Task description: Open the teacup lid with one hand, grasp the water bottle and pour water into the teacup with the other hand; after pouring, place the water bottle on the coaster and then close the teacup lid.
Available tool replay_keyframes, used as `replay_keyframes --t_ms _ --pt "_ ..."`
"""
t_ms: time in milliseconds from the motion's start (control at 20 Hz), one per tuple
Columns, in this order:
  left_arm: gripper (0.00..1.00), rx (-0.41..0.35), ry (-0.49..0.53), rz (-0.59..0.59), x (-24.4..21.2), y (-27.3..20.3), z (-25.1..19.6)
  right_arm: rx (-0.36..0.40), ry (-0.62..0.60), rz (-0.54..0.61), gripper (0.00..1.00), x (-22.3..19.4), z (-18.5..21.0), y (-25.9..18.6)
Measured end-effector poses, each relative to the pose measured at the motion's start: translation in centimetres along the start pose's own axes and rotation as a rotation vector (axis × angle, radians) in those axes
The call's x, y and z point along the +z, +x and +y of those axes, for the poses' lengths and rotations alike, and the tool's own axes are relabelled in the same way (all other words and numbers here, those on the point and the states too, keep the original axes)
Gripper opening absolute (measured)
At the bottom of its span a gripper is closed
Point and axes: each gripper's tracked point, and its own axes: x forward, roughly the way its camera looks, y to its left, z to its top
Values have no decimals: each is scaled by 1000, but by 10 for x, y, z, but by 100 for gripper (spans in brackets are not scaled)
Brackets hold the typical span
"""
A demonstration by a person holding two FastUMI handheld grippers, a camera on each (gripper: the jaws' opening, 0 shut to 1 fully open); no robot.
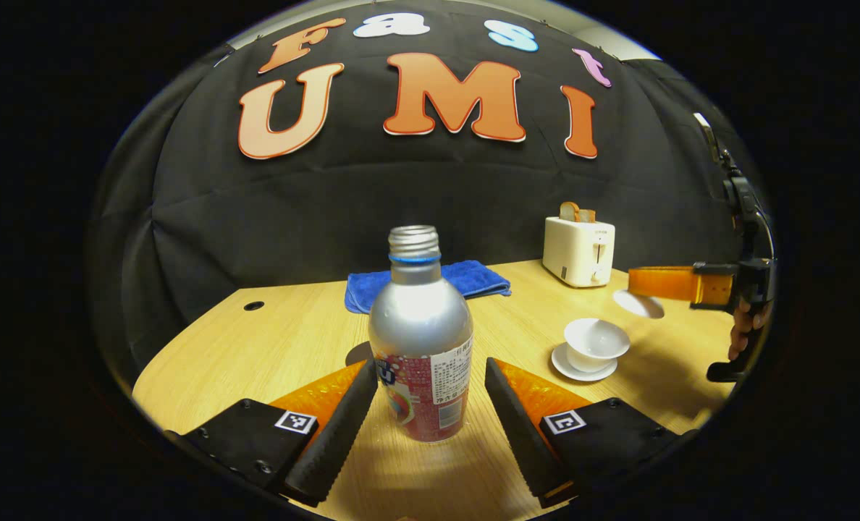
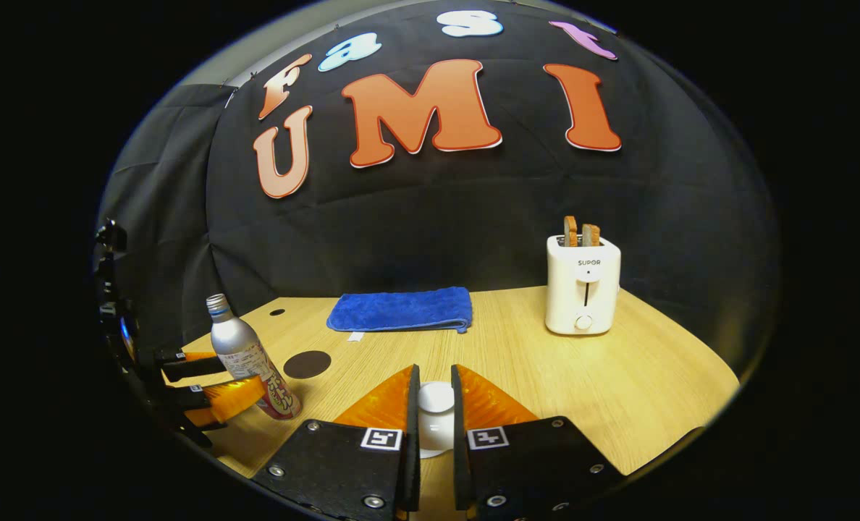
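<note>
Standing upright on the wooden table (image 1: 256,340), the water bottle (image 1: 421,340) sits between the two fingers of the left gripper (image 1: 430,405). Those fingers are spread wide, one on each side of the bottle, and you cannot tell if the pads touch it. The bottle is silver on top with a red label lower down, and it has no cap on. In the right gripper view the bottle (image 2: 245,358) is far to the left, with the left gripper's orange fingers next to it. A dark round coaster (image 2: 307,364) lies on the table just beside it. The right gripper (image 2: 436,416) has its fingers pulled close together, pinching the white teacup lid (image 2: 436,405) between them. In the left gripper view the right gripper (image 1: 647,286) holds that lid (image 1: 638,304) up in the air, above and a little to the right of the open white teacup (image 1: 595,340). The teacup sits on a white saucer (image 1: 578,371). A blue towel (image 2: 401,309) and a white toaster (image 2: 583,286) sit farther back.
</note>
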Motion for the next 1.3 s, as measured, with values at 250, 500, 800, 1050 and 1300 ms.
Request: replay_keyframes --t_ms 250,500,800,1050,1300 --pt "99 -6 -9 64 -18 16 1 -28 12 -15 18 4 -18 -9" --pt "86 13 23 75 -18 20 7 -50 48 -28 19 6 -33 -22" --pt "83 79 240 64 7 19 11 -73 58 -41 19 10 -55 -29" --pt "83 112 488 72 22 24 7 -78 74 -48 19 9 -70 -36" --pt "83 73 697 96 22 39 -22 -92 120 -55 19 2 -84 -40"
